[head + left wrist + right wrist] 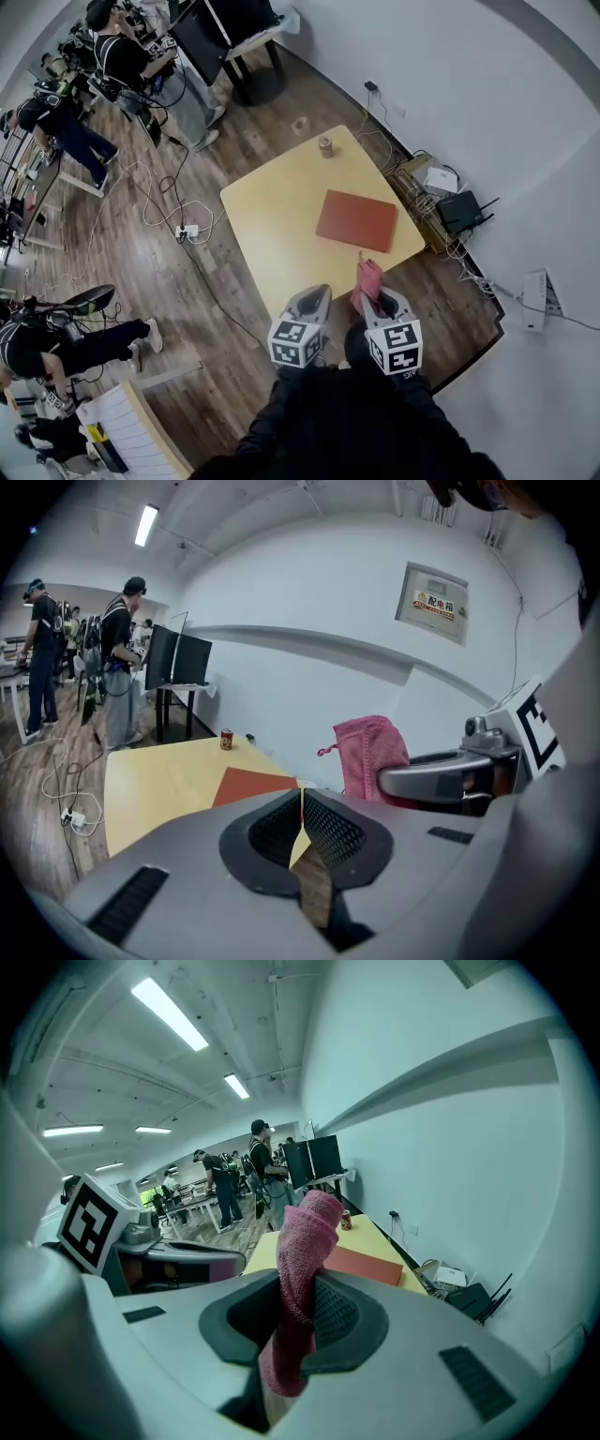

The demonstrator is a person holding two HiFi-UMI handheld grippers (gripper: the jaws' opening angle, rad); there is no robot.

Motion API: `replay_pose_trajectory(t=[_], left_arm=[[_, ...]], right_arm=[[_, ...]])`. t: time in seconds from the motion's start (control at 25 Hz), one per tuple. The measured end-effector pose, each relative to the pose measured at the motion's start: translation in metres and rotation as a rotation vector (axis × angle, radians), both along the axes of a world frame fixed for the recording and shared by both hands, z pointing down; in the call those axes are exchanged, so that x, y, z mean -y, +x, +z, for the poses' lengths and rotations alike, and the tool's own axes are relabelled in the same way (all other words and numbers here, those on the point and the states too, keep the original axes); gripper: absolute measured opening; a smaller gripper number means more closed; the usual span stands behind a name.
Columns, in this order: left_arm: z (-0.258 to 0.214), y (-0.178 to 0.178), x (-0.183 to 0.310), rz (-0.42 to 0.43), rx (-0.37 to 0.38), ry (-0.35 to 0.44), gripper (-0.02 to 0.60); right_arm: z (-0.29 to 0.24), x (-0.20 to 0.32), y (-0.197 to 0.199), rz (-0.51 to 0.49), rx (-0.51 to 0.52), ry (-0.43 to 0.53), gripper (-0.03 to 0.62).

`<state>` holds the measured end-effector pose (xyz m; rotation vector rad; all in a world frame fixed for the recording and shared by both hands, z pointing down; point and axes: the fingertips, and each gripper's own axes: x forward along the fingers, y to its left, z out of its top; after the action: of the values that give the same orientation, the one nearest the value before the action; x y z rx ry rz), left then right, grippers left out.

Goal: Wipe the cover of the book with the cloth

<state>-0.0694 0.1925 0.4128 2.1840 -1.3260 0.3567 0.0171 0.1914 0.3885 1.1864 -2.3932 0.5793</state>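
A flat red-brown book (pixel 356 220) lies on the right half of the yellow table (pixel 272 211); it also shows as the book (pixel 255 785) and the book (pixel 370 1265). My right gripper (pixel 372 292) is shut on a pink cloth (pixel 367 277), held up near the table's near edge, short of the book. The pink cloth (pixel 302 1283) sticks up between the jaws and also appears as the cloth (pixel 370 754). My left gripper (pixel 314 298) hangs beside it at the same edge, shut with nothing in it (pixel 301 810).
A small can (pixel 326 146) stands at the table's far edge. Cables and a power strip (pixel 187 231) lie on the wood floor to the left. A black router (pixel 461 210) and boxes sit by the wall on the right. People stand at desks far left.
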Motion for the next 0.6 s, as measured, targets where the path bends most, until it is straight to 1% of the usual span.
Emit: replay_pose_trajectory(t=[0.12, 0.36, 0.6], left_arm=[[0.008, 0.007, 0.031, -0.013, 0.017, -0.018, 0.037], [0.017, 0.008, 0.078, -0.058, 0.042, -0.038, 0.037], [0.032, -0.003, 0.105, -0.113, 0.068, -0.076, 0.037]], right_arm=[[0.007, 0.033, 0.014, -0.004, 0.009, -0.02, 0.077], [0.014, 0.087, 0.028, -0.038, 0.022, -0.042, 0.077], [0.022, 0.127, 0.036, -0.035, 0.034, -0.073, 0.078]])
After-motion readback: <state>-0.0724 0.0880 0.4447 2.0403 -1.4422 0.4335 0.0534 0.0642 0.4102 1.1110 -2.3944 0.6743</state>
